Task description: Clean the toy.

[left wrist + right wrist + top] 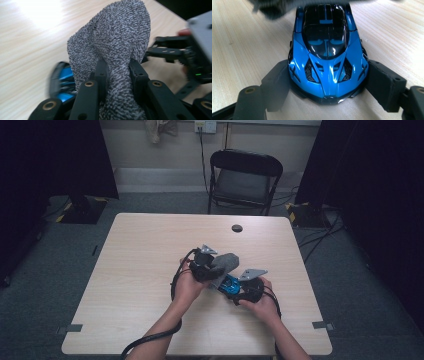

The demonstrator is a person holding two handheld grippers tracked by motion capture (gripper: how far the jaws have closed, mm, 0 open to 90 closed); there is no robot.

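Glossy blue toy sports car (328, 57) on pale wood-grain table (249, 32), clamped between right gripper (328, 86) black jaws.

High view: fixed above the near edge of the worktop (150, 240), facing forward and down, far enough to take in all four edges, the floor and a chair (244, 179) beyond the far edge.
Left tool view: riding on the left tool (117, 72), looking along its jaws, very close to a grey cloth (115, 37).
Right tool view: riding on the right tool (327, 85), close on a blue toy car (327, 57).
Shared: car, cloth, wood grain near the worktop's middle.
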